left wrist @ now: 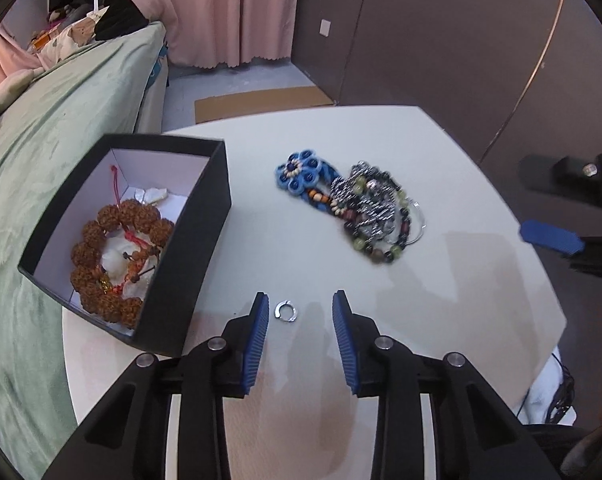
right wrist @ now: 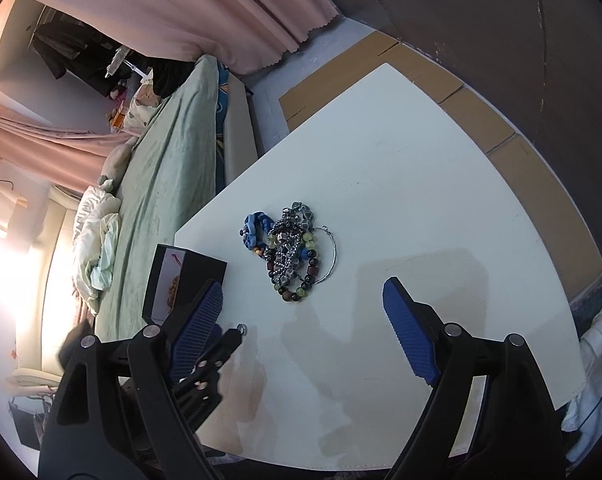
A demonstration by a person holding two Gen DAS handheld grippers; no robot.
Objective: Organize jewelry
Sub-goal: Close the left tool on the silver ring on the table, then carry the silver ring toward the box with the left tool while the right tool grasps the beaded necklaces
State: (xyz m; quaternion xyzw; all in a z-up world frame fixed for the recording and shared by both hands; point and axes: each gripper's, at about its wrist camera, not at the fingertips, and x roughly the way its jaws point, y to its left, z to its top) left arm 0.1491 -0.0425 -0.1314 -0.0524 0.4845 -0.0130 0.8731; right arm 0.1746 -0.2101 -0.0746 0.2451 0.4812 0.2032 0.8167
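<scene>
With the left tongs [left wrist: 300,312] spread, empty, straddling the small silver ring [left wrist: 286,311] on the worktop [left wrist: 441,280], pick-up looks underway; next, close gently and lift it to the black box [left wrist: 189,240]. Right tongs [right wrist: 303,312] hang wide, empty

It was a home bedroom: a bed [left wrist: 61,120] with a green cover filled the left of the frame, pink curtains [left wrist: 221,12] hung at the top, clothes [right wrist: 69,52] hung upper left, and rumpled bedding [right wrist: 97,236] lay at left.
</scene>
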